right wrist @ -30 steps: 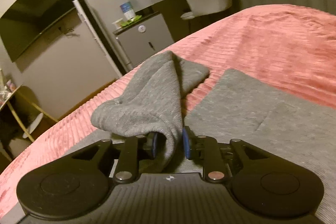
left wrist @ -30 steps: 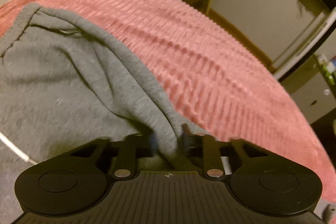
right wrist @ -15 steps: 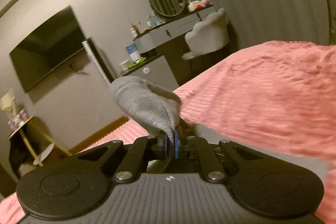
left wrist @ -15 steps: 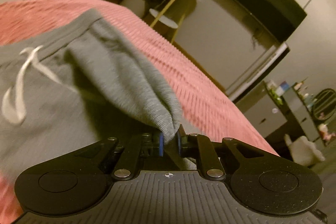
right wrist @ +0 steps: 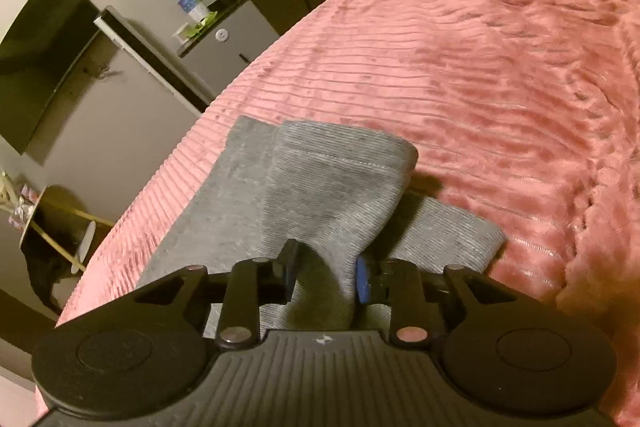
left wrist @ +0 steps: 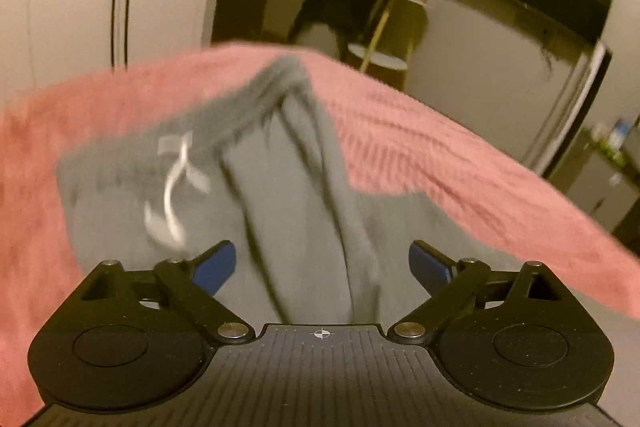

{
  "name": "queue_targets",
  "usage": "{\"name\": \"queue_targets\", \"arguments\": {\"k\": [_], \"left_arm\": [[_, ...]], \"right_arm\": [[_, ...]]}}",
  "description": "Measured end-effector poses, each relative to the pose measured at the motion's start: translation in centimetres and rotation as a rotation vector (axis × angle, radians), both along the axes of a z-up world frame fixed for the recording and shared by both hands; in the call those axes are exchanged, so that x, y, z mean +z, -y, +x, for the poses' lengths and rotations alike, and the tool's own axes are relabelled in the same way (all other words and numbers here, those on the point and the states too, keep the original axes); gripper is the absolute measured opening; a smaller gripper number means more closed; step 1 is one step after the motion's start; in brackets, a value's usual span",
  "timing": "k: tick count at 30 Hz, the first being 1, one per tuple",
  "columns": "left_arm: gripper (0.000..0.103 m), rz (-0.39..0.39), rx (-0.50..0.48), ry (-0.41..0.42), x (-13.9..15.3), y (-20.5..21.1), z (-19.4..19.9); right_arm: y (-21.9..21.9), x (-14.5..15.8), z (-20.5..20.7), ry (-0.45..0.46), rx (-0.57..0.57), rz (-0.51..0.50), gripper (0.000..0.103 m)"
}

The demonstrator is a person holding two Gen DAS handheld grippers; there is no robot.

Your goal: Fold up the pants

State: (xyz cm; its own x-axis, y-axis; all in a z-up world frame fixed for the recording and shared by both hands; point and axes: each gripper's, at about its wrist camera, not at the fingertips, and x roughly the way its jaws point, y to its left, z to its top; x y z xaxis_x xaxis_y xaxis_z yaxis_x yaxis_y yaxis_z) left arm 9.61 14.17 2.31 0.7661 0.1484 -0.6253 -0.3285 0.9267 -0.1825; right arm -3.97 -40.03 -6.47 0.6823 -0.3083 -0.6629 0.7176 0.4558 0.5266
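The grey pants (left wrist: 280,195) are laid on the pink bed cover (left wrist: 440,147), long axis running straight ahead of the left gripper (left wrist: 322,267) to the waistband at the far end. Its fingers (left wrist: 214,267) are now spread wide, released from the fabric clamped 0.5 s ago. The right gripper (right wrist: 326,277) is still holding a cuff fold between its fingers (right wrist: 362,281), less tightly closed than before.

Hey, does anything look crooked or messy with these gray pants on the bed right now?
Slightly. At the right gripper, the gray pants cuffs are staggered, the upper one skewed across the lower. A lengthwise ridge bunches the fabric before the left gripper. No damage shows.
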Motion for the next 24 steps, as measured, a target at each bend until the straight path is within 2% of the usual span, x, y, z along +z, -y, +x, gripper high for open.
{"name": "queue_targets", "arguments": {"k": [4,6,7,8,9,10,13,16,18,20,21,22,24], "left_arm": [[0.096,0.092,0.016,-0.059,-0.2,0.6,5.1],[0.082,0.097,0.025,-0.110,-1.4,1.0,6.3],[0.041,0.089,0.026,-0.146,-2.3,0.9,6.2],[0.011,0.066,0.024,-0.185,-3.1,0.3,6.7],[0.012,0.036,0.046,-0.202,-3.5,-0.4,6.8],[0.011,-0.005,0.073,-0.174,-3.4,-1.3,6.0],[0.010,-0.096,0.124,-0.012,-2.1,-4.1,2.3],[0.010,-0.144,0.180,0.087,-1.8,-7.0,-2.9],[0.011,-0.164,0.215,0.079,-3.0,-8.5,-5.5],[0.016,-0.184,0.269,0.017,-5.0,-9.7,-7.5],[0.015,-0.214,0.290,-0.004,-5.9,-10.2,-8.2],[0.017,-0.258,0.314,-0.001,-6.7,-10.7,-9.2],[0.028,-0.315,0.339,0.029,-7.3,-11.1,-10.3]], "right_arm": [[0.1,-0.1,0.2,0.005,-0.002,0.009,0.028],[-0.2,0.0,0.2,-0.002,0.003,0.008,0.028],[-0.3,0.1,0.2,-0.006,0.009,0.003,0.028],[-0.3,0.2,0.3,-0.010,0.013,-0.001,0.028],[-0.3,0.3,0.2,-0.013,0.015,-0.001,0.028],[-0.2,0.3,0.2,-0.014,0.019,0.000,0.027],[-0.1,0.4,-0.1,-0.016,0.025,-0.006,0.027],[-0.1,0.4,-0.3,-0.010,0.028,0.000,0.027],[-0.1,0.4,-0.4,-0.005,0.029,0.004,0.026],[0.0,0.4,-0.4,-0.001,0.033,0.013,0.024],[0.0,0.5,-0.5,0.002,0.035,0.021,0.022],[0.0,0.4,-0.6,0.005,0.037,0.032,0.021],[0.1,0.4,-0.8,0.014,0.037,0.054,0.018]]}}
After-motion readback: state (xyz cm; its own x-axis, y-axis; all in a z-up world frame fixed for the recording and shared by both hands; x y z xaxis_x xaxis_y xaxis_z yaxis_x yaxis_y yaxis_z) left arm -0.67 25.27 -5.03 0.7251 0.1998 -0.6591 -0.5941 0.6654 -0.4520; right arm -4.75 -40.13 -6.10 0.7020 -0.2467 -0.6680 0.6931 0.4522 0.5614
